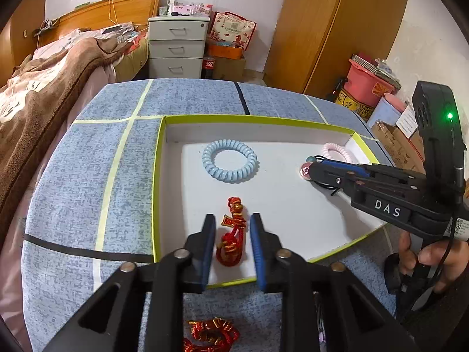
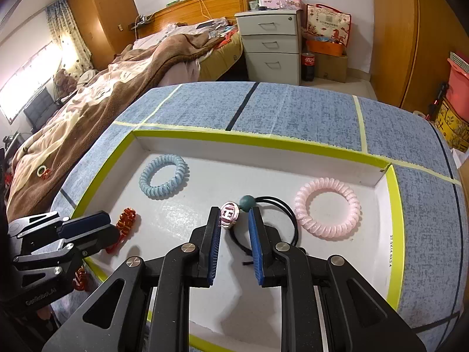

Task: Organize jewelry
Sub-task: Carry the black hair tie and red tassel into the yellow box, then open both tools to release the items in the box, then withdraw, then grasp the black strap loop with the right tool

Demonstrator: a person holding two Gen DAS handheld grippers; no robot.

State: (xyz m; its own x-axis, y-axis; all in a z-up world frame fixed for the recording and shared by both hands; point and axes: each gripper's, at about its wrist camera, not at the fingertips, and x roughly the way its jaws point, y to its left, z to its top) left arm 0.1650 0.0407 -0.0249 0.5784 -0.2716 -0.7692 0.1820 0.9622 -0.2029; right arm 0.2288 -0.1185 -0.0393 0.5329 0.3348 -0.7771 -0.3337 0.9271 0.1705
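A white box with a yellow-green rim lies on the blue table. In it are a blue coil band, a pink coil band, a black hair tie with a striped charm and a teal bead, and a red knot ornament. My left gripper is open, its jaws on either side of the red ornament. My right gripper is open, its jaws on either side of the hair tie's charm.
A second red and gold ornament lies on the table in front of the box, below my left gripper. A bed stands left of the table, drawers and a wardrobe behind it.
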